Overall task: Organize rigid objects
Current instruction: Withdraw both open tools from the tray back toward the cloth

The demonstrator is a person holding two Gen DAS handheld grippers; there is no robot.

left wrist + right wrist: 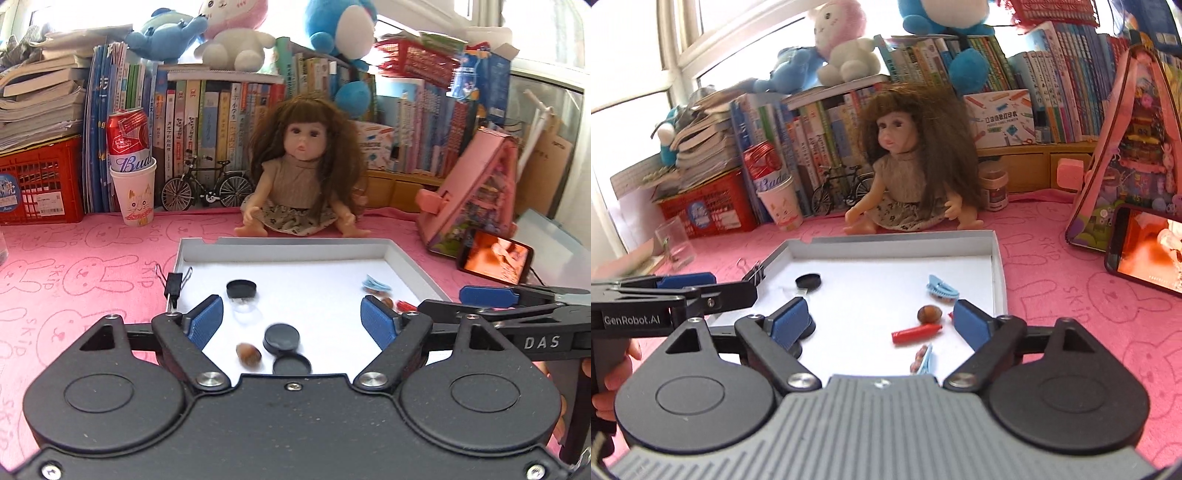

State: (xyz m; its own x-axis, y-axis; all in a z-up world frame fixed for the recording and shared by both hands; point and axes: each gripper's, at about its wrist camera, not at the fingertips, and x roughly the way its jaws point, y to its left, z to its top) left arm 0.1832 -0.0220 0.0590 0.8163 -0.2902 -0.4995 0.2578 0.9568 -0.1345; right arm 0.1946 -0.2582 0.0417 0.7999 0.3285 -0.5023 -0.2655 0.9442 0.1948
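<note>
A white shallow tray (406, 258) (999, 266) lies on the pink cloth. In the left wrist view it holds black round lids (282, 338) (241, 288), a small clear jar (244, 307) and a brown nut (248, 354). My left gripper (291, 321) is open above them and holds nothing. In the right wrist view the tray holds a red tube (916, 333), a brown nut (929, 314), a blue hair claw (942, 290) and a blue clip (923, 360). My right gripper (881, 323) is open over these and holds nothing.
A black binder clip (173, 286) sits on the tray's left rim. A doll (304, 177) sits behind the tray. A paper cup with a red can (131, 173), a toy bicycle (207, 188), a pink toy house (476, 192) and a phone (495, 260) stand around it.
</note>
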